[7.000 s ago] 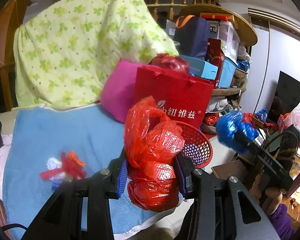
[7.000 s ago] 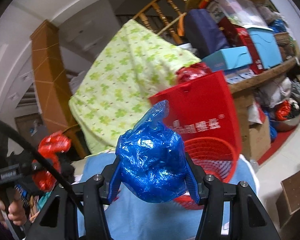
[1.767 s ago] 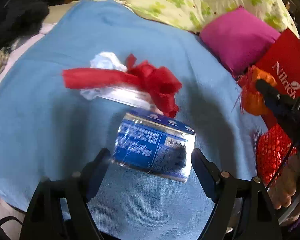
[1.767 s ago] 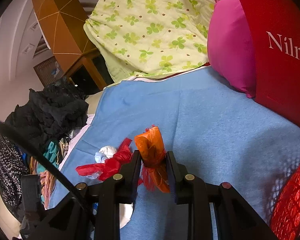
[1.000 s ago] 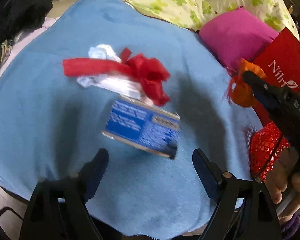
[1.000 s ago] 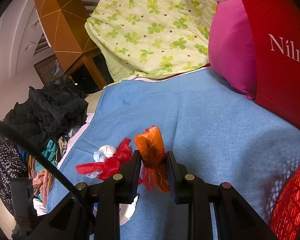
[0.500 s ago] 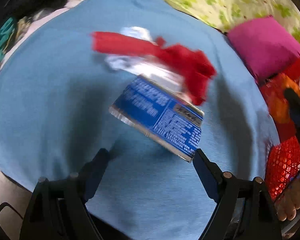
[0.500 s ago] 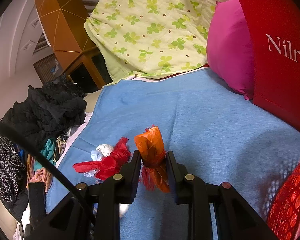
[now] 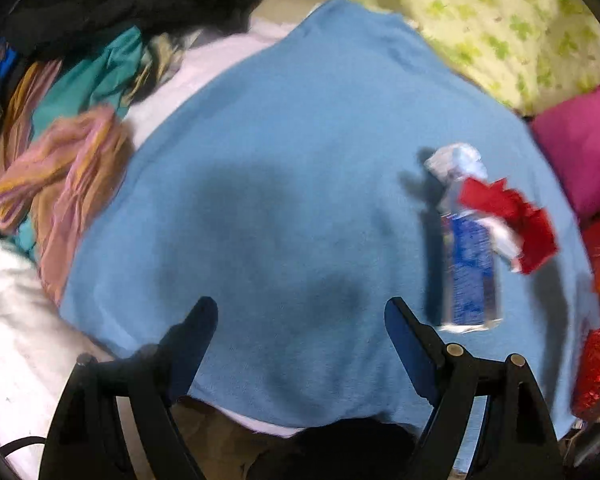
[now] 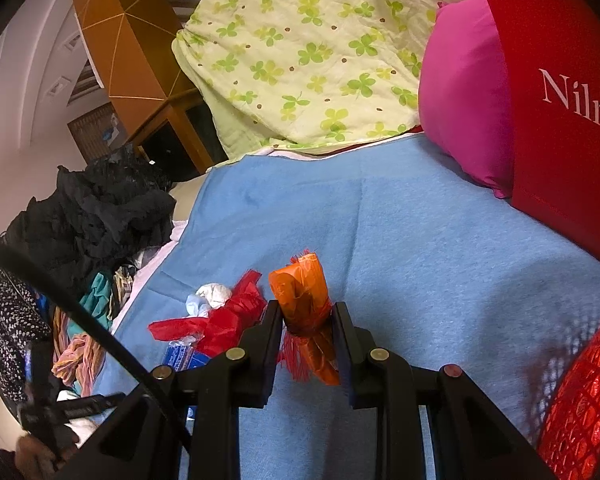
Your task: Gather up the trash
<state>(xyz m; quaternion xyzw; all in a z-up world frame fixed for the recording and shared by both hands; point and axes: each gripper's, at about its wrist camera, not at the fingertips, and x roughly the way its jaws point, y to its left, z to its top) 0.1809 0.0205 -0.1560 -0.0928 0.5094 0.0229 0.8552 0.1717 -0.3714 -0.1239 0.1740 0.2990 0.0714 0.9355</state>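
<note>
My left gripper (image 9: pixel 298 320) is open over bare blue blanket (image 9: pixel 284 184), with nothing between its fingers. A blue printed package (image 9: pixel 470 276) lies on the blanket to the right of its right finger. Beyond the package lie a red plastic scrap (image 9: pixel 508 224) and a white crumpled tissue (image 9: pixel 456 162). My right gripper (image 10: pixel 306 312) is shut on an orange wrapper (image 10: pixel 304 296) above the blanket. To its left I see the red scrap (image 10: pixel 216 324), the tissue (image 10: pixel 214 296) and the package (image 10: pixel 184 356). The red mesh basket (image 10: pixel 580 400) stands at the lower right.
A heap of clothes (image 9: pixel 60 168) lies beside the blanket's left edge, with black clothes (image 10: pixel 100 208) behind it. A pink pillow (image 10: pixel 460 92), a red paper bag (image 10: pixel 560 100) and a clover-print quilt (image 10: pixel 308 48) border the far and right sides.
The left gripper has swung left across the blanket, so the blue package has shifted from in front of its fingers to their right. The right gripper has kept still with the orange wrapper.
</note>
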